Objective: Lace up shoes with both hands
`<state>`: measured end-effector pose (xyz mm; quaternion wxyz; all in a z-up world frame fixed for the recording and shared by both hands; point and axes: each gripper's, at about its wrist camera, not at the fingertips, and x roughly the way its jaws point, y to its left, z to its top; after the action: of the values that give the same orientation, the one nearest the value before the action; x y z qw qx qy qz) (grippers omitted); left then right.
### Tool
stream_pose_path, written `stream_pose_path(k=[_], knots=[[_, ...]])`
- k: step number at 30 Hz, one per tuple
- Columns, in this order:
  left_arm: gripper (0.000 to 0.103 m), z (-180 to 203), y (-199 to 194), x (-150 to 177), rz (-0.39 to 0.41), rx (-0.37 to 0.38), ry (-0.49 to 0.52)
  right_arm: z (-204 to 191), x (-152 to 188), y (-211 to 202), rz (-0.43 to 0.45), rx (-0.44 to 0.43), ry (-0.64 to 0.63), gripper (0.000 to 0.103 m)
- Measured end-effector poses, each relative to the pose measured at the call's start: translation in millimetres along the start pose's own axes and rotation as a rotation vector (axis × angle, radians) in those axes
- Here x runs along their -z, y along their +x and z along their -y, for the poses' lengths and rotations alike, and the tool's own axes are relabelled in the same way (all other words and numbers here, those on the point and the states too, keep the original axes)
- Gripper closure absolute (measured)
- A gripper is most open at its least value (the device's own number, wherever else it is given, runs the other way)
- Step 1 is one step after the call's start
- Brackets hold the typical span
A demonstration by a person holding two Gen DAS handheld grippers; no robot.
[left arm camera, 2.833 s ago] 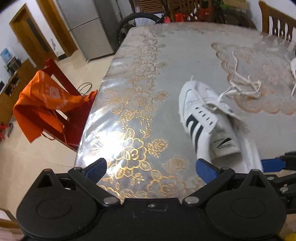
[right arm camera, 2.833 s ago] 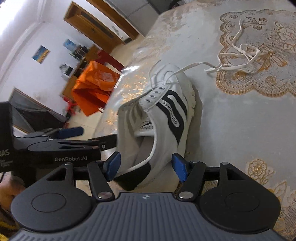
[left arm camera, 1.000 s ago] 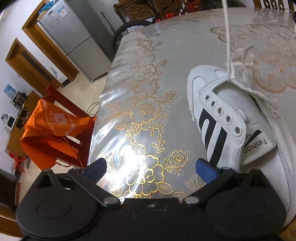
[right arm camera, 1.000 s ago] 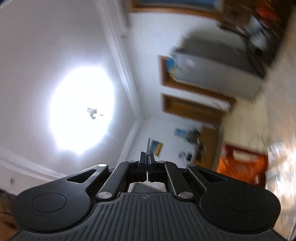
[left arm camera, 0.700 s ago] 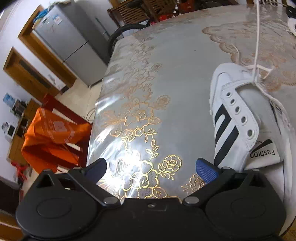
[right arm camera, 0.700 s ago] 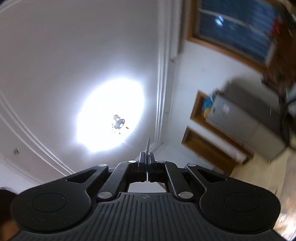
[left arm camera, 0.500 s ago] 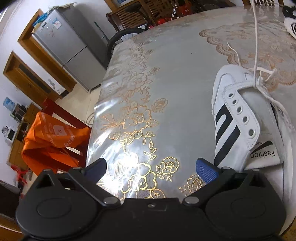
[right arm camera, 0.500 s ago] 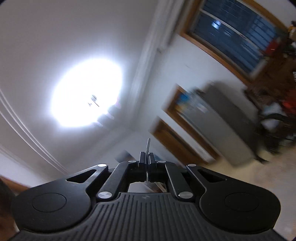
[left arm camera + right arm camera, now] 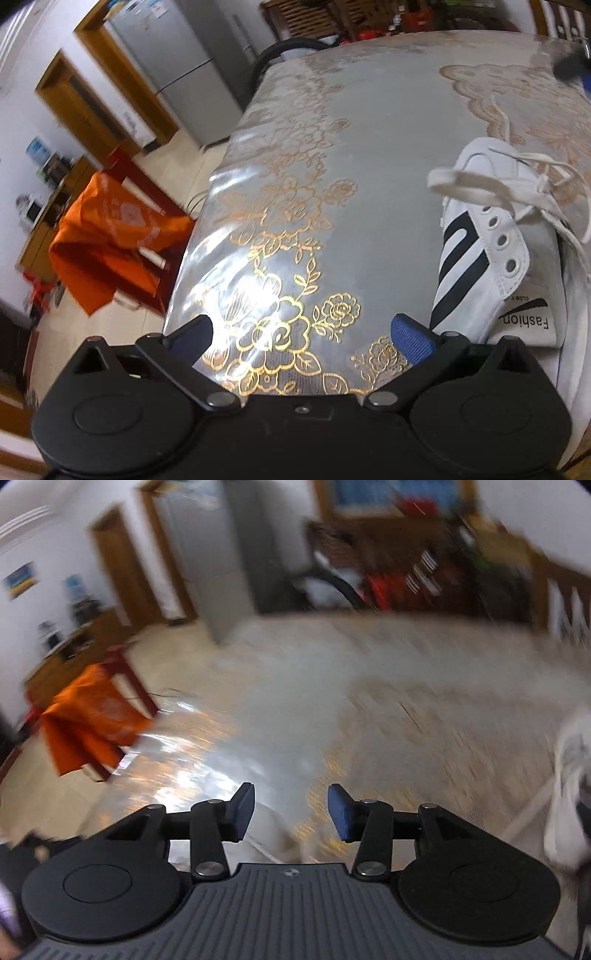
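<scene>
White shoe (image 9: 491, 254) lies on the table (image 9: 369, 122); lace (image 9: 517, 184) is through the toe eyelets only, four side eyelets bare. Left gripper (image 9: 301, 334) wide, empty. Right gripper (image 9: 291, 808) has just been opening, apparently nothing between.

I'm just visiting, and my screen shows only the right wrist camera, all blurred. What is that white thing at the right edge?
Observer: A white shoe with black stripes, lying on the table. The left wrist view shows it sharply.
Operator: Is it laced?
Observer: Hardly. The eyelets on the near flap show empty, and the lace lies loose over the toe.
Operator: Is the other gripper holding anything?
Observer: No. The left gripper is open, with nothing between its jaws.
</scene>
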<state>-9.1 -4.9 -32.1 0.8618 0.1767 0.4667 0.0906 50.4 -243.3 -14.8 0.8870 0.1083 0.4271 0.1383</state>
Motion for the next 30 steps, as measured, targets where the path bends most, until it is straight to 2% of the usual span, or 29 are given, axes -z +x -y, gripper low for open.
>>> stream_pose_path(k=[2, 5, 8, 9, 10, 11, 12, 14, 17, 19, 22, 25, 27, 30], knots=[[0.0, 2, -2, -1, -0.027, -0.024, -0.024, 19, -12, 22, -0.096, -0.04, 0.073, 0.059], [0.0, 9, -7, -1, -0.038, -0.076, -0.028, 25, -17, 57, -0.237, -0.07, 0.072, 0.059], [0.0, 14, -10, -1, -0.058, -0.11, -0.04, 23, -15, 81, -0.293, -0.079, 0.081, 0.07], [0.0, 15, -11, -1, -0.067, -0.118, -0.046, 25, -13, 86, -0.279, -0.124, 0.09, 0.087], [0.0, 15, -11, -1, -0.078, -0.124, -0.052, 24, -14, 84, -0.274, -0.144, 0.105, 0.099], [0.0, 15, -12, -1, -0.088, -0.127, -0.057, 24, -15, 82, -0.269, -0.159, 0.121, 0.099], [0.0, 16, -12, -2, -0.097, -0.131, -0.06, 25, -17, 77, -0.223, -0.179, 0.132, 0.1], [0.0, 17, -14, -2, -0.108, -0.14, -0.063, 26, -24, 49, -0.082, -0.204, 0.135, 0.103], [0.0, 18, -15, -1, -0.117, -0.15, -0.066, 34, -37, -9, 0.144, -0.162, 0.098, 0.103], [0.0, 18, -16, -1, -0.124, -0.149, -0.071, 48, -40, -43, 0.248, -0.109, 0.075, 0.103], [0.0, 18, -17, -1, -0.133, -0.14, -0.082, 67, -32, -71, 0.317, -0.002, 0.051, 0.102], [0.0, 19, -19, -1, -0.138, -0.133, -0.083, 76, -17, -75, 0.259, 0.132, 0.009, 0.102], [0.0, 20, -20, -1, -0.139, -0.13, -0.078, 71, -4, -64, 0.178, 0.223, -0.029, 0.098], [0.0, 17, -20, 0, -0.146, -0.115, -0.09, 69, 14, -58, 0.05, 0.266, -0.086, 0.092]])
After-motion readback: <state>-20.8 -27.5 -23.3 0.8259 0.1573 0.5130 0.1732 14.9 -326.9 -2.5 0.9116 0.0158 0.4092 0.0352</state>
